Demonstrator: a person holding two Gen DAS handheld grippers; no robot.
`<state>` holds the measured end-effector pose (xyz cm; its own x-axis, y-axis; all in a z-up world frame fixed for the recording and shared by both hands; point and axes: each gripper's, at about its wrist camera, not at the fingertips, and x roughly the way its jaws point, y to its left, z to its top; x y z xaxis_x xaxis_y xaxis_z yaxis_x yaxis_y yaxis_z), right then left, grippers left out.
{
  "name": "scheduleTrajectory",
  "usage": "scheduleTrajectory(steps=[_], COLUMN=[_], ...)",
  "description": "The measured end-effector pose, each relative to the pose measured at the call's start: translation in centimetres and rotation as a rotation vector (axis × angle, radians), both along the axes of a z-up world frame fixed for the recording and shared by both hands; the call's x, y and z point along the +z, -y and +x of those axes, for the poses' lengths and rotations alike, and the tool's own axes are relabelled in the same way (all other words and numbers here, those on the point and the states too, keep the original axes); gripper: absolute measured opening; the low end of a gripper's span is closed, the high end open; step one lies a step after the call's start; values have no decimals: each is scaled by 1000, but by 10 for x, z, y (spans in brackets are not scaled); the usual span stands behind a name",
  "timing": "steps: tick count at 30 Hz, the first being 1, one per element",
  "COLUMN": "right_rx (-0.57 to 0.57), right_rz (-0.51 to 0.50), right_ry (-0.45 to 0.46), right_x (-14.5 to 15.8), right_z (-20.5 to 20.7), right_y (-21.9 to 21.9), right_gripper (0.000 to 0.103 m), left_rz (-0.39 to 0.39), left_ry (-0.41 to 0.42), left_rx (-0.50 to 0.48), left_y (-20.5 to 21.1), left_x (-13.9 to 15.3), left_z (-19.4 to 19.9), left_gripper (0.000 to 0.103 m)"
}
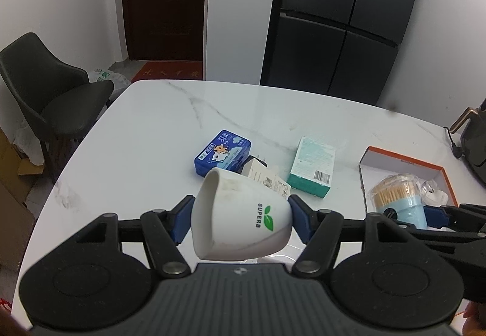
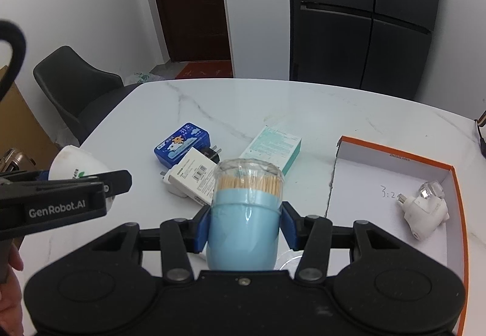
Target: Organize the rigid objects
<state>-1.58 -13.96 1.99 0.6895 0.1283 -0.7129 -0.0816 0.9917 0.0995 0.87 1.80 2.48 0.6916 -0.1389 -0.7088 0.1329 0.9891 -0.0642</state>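
Note:
My left gripper [image 1: 241,219] is shut on a white cup [image 1: 240,220] printed SUPERB with green leaves, held tilted above the marble table [image 1: 145,129]. The same cup [image 2: 76,164] shows at the left of the right wrist view. My right gripper [image 2: 244,226] is shut on a light blue toothpick jar [image 2: 244,214] with a clear lid, held above the table; this jar [image 1: 398,202] also appears at the right of the left wrist view. An orange-rimmed white box [image 2: 395,193] lies to the right and holds a white plug adapter [image 2: 425,208].
On the table lie a blue tissue pack [image 1: 223,152], a white charger box [image 2: 194,176] over a black plug [image 2: 212,153], and a teal carton [image 1: 313,167]. A dark chair [image 1: 51,93] stands left; a black fridge [image 1: 340,17] stands behind. A dark appliance [image 1: 474,141] sits far right.

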Motion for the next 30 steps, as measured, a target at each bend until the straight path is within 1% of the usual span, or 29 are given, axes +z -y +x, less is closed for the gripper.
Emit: scheduleTrajectory(steps=[20,30], right_rx=[1,-29], right_rz=[14,18], right_ry=[4,6], right_x=[3,2], right_z=[-7,-14], right_y=[8,19], right_gripper=[58,58], left_rz=[2,5], left_ry=[-3,1], left_rx=[-11,-36], left_y=[9,21], left_x=[1,1], left_z=[-12,-18], left_gripper=[67,67])
